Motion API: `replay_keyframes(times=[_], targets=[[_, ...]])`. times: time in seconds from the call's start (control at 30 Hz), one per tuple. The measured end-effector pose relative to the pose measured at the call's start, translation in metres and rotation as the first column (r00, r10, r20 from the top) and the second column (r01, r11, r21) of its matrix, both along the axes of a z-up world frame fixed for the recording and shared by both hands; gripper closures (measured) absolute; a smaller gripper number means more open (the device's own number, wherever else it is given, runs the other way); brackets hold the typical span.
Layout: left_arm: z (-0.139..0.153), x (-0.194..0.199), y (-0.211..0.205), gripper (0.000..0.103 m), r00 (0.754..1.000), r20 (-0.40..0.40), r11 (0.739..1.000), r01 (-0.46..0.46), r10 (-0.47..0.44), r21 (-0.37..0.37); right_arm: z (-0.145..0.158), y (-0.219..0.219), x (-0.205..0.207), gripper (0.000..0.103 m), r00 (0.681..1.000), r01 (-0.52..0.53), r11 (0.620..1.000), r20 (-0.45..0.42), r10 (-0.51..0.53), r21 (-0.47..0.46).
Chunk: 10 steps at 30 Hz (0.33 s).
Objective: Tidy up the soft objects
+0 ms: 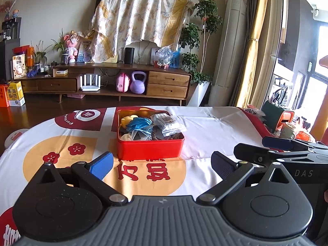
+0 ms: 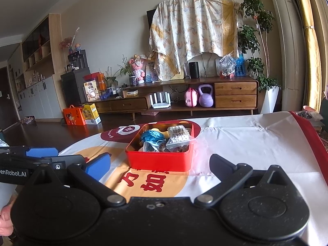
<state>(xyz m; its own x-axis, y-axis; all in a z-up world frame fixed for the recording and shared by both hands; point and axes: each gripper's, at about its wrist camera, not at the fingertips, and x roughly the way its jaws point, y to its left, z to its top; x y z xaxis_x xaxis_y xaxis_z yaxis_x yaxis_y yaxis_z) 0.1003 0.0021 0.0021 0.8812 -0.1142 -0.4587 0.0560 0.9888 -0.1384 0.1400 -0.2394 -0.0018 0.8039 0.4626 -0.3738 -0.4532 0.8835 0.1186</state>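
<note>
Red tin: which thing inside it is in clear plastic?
The cotton swab bag, at the right of the red tin; the blue cloth beside it is bare.

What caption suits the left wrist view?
Open left hand-held gripper faces a red tin filled with soft items.
</note>
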Motion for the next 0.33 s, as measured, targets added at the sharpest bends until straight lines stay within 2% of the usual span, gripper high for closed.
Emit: replay_keyframes(times=[0.33], targets=[[-0.0023, -0.0011, 0.0035, 0.001, 1.0, -0.01, 1.0, -0.011, 0.011, -0.007, -0.0016, 0.0001, -0.0001, 0.0, 1.0, -0.002, 1.0, -0.003, 0.002, -0.001]])
